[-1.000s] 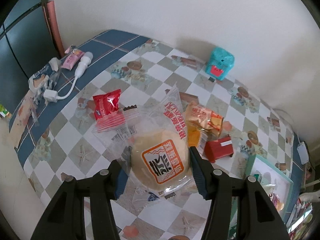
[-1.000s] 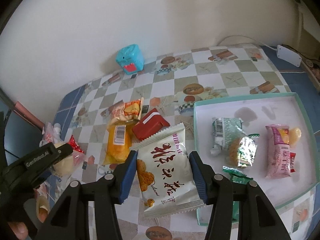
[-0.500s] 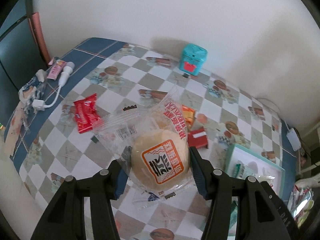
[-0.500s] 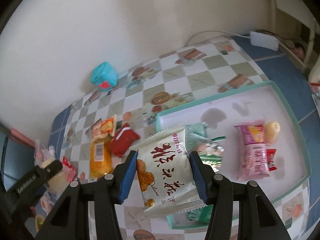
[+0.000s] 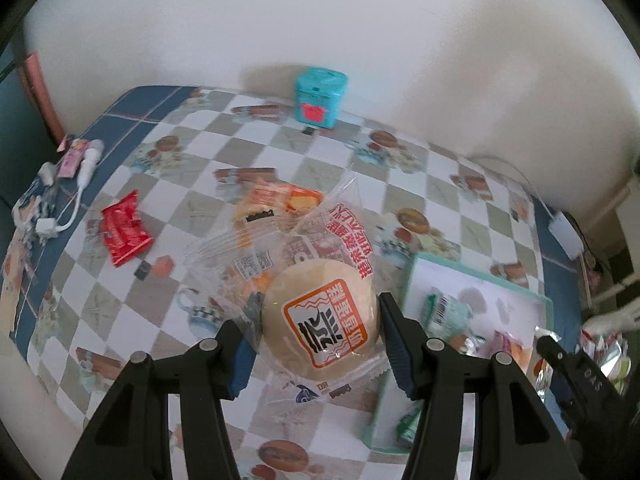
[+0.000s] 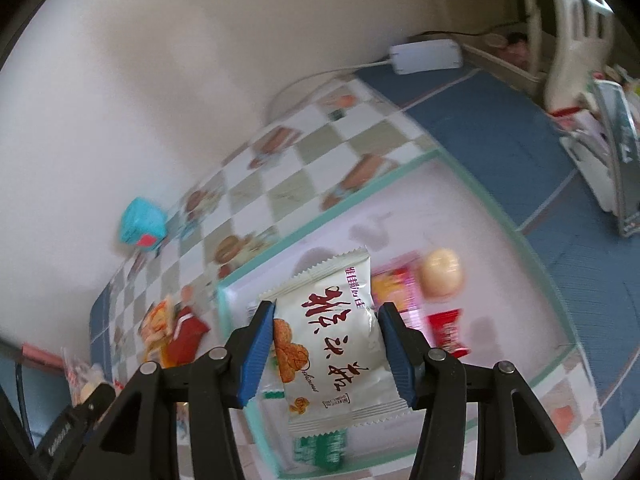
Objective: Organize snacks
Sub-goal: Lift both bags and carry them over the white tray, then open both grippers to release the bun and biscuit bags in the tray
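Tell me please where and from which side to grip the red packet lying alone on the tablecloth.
Grip the red packet across its narrower width at mid-body, coming from straight above. It lies flat on the tablecloth with clear cloth around it, so both fingers probably fit beside its long edges.

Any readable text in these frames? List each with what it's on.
"蒸": orange badge on the bun packet in the left claw.
Large red Chinese brush script, illegible to me: white snack packet in the right claw.
Barcode digits, green packet: too small.
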